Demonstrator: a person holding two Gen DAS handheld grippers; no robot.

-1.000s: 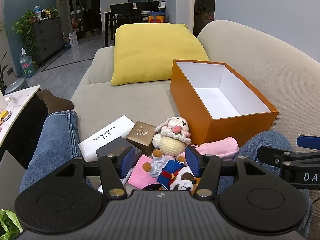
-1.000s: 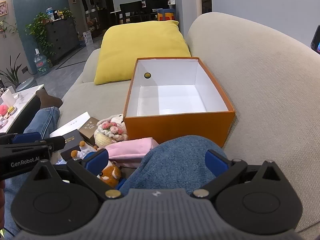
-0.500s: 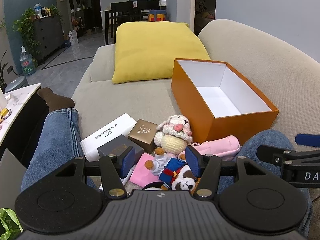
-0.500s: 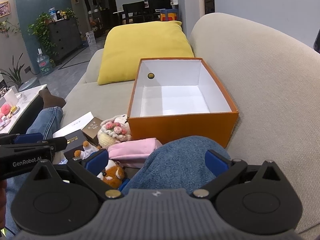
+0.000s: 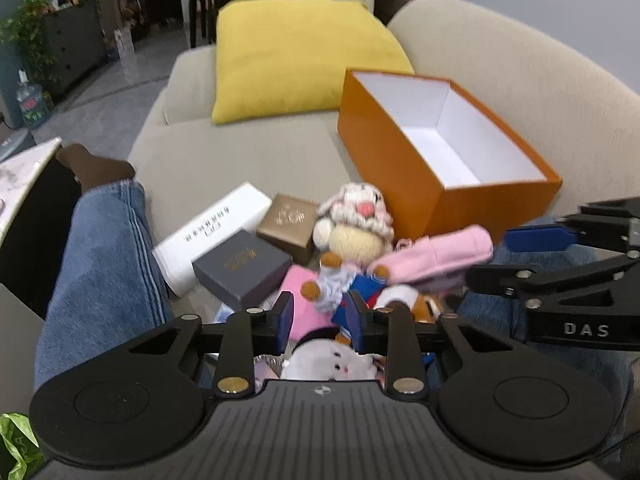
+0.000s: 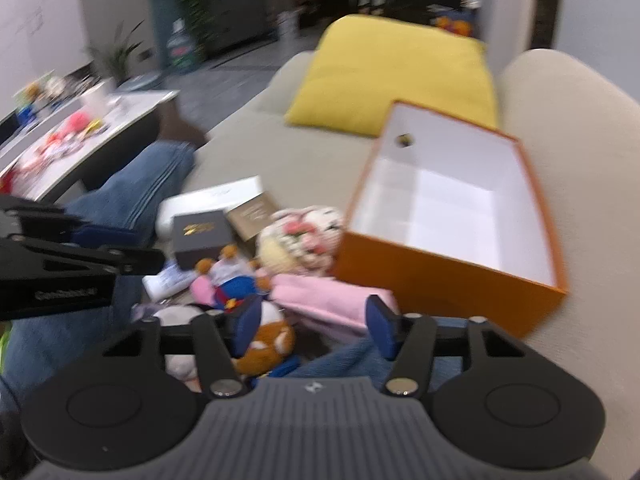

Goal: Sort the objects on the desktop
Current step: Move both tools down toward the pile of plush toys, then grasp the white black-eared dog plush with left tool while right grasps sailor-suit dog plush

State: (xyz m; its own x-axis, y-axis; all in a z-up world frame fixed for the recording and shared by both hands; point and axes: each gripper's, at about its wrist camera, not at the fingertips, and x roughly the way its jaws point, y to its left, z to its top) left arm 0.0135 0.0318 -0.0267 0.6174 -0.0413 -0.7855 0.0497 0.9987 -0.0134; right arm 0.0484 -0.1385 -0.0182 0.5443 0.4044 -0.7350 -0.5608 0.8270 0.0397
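Note:
An open orange box (image 5: 400, 176) with a white inside stands on the sofa; it also shows in the right wrist view (image 6: 444, 276). In front of it lies a pile: a crocheted sheep doll (image 5: 356, 224), a pink pouch (image 5: 436, 252), a small doll in blue (image 5: 352, 296), a dark box (image 5: 242, 264), a gold box (image 5: 290, 222) and a white box (image 5: 212, 228). My left gripper (image 5: 320, 320) is open and empty, low over the pile above a white plush (image 5: 332, 362). My right gripper (image 6: 312, 324) is open and empty over the pink pouch (image 6: 332, 300) and an orange plush (image 6: 266, 340).
A yellow cushion (image 5: 296, 52) lies at the back of the beige sofa (image 5: 240, 156). The person's jeans legs (image 5: 100, 248) flank the pile. A low table (image 6: 80, 128) with small items stands to the left.
Both grippers have moved forward and down toward the pile. The right gripper has swung left and its jaws have narrowed. The left jaws have closed a little.

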